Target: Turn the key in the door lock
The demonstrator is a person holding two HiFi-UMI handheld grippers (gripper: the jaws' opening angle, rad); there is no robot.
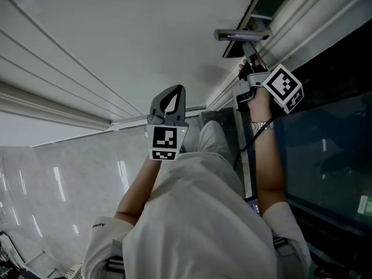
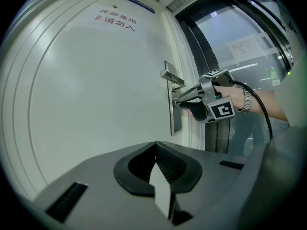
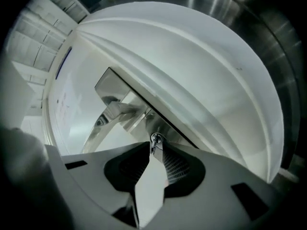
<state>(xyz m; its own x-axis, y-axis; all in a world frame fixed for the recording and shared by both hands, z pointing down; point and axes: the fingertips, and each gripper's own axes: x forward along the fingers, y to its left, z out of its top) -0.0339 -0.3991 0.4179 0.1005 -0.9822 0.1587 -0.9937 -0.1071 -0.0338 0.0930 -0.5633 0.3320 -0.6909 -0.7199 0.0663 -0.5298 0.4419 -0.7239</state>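
Observation:
The key (image 3: 154, 140) sticks out of the lock cylinder in the steel plate (image 2: 176, 121) under the lever handle (image 2: 171, 75) of the white door (image 2: 96, 90). My right gripper (image 3: 156, 150) is held level at the lock; its jaws stand slightly apart, with the key's head between the tips and a sliver of gap on either side. The head view shows it just below the handle (image 1: 241, 35). My left gripper (image 1: 174, 92) hangs in front of the bare door panel, well left of the lock, shut and holding nothing.
A dark metal frame and a glass panel (image 1: 325, 156) run along the door's lock side, close to the right forearm. A cable (image 2: 261, 111) trails from the right gripper. Red characters (image 2: 115, 19) are printed high on the door.

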